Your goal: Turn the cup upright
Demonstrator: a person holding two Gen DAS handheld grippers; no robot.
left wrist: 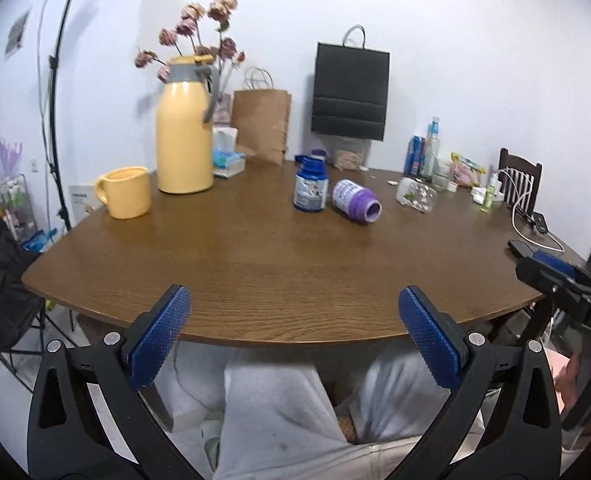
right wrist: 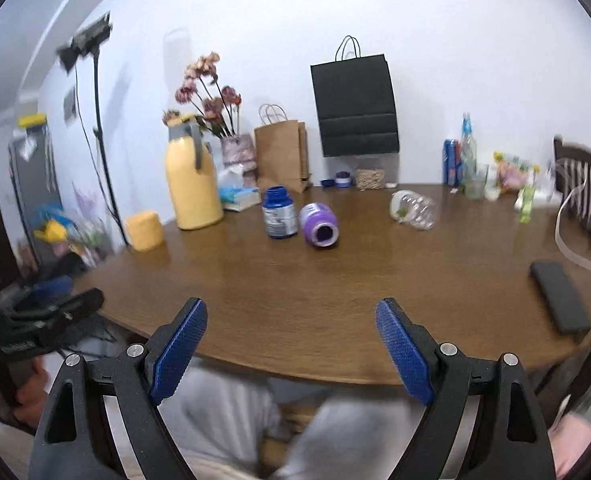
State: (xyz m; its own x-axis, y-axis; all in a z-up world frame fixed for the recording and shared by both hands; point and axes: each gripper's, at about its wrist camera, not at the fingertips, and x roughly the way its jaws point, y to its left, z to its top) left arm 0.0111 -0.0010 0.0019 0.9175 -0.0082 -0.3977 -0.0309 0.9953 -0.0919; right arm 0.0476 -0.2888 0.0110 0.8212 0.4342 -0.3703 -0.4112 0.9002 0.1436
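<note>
The yellow cup (left wrist: 125, 192) with a handle stands near the left edge of the round wooden table (left wrist: 279, 264), beside a tall yellow jug (left wrist: 184, 128). In the left wrist view its mouth faces up. The right wrist view shows the cup (right wrist: 144, 230) blurred. My left gripper (left wrist: 295, 320) is open and empty, low by the table's near edge and far from the cup. My right gripper (right wrist: 291, 332) is also open and empty at the near edge. Each gripper shows at the side of the other's view, the right gripper (left wrist: 563, 284) and the left gripper (right wrist: 47, 308).
A blue bottle (left wrist: 310, 188) stands mid-table with a purple bottle (left wrist: 355, 202) lying on its side next to it. A clear plastic bottle (right wrist: 413, 208) lies farther right. Paper bags (left wrist: 349, 92), flowers and small bottles line the back. A dark phone (right wrist: 559, 296) lies at right. A person's lap is below.
</note>
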